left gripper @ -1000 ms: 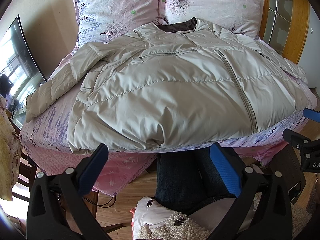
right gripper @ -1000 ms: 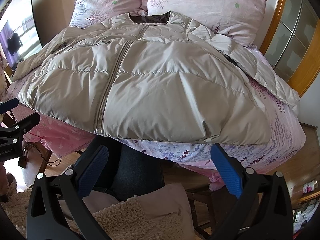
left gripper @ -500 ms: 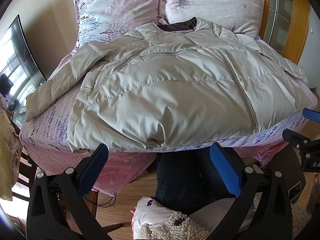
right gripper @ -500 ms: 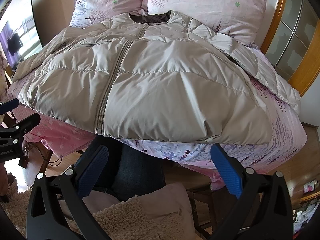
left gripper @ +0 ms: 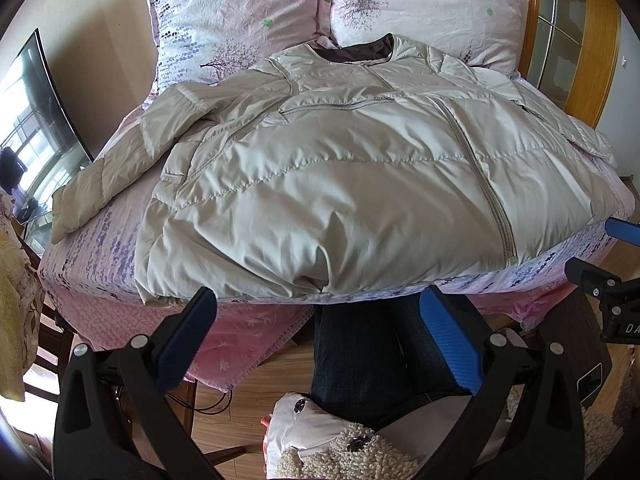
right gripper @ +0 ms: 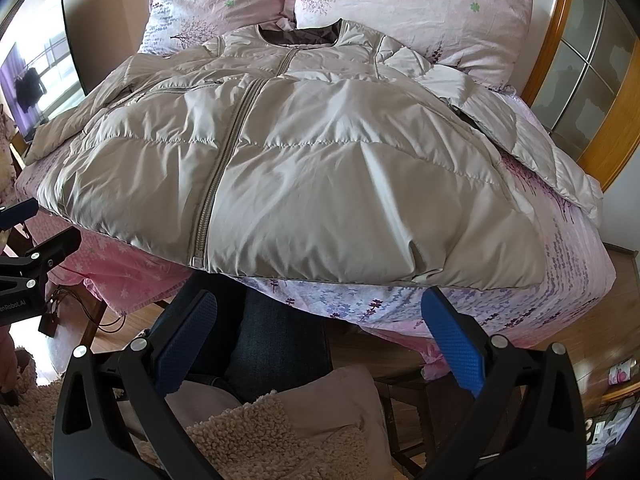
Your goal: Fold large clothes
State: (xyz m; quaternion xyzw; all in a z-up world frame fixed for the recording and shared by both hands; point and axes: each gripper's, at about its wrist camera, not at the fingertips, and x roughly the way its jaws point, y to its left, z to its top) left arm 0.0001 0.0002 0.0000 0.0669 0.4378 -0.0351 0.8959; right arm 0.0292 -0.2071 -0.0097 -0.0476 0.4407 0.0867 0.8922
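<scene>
A large beige puffer jacket (left gripper: 340, 184) lies front up and zipped on the bed, collar toward the pillows, hem at the near edge; it also shows in the right wrist view (right gripper: 320, 176). One sleeve (left gripper: 120, 168) stretches out to the left, the other sleeve (right gripper: 532, 148) to the right. My left gripper (left gripper: 316, 340) is open and empty, held below the hem near the jacket's left half. My right gripper (right gripper: 320, 340) is open and empty, below the hem near the right half. Neither touches the jacket.
Two pink floral pillows (left gripper: 420, 4) lean at the head of the bed. The pink sheet (left gripper: 248, 332) hangs over the near edge. A person's jeans-clad legs (left gripper: 360, 352) are below. A TV screen (left gripper: 28, 128) stands left, a wooden-framed glass panel (right gripper: 580, 72) right.
Both grippers have shifted very slightly; the jacket has not moved.
</scene>
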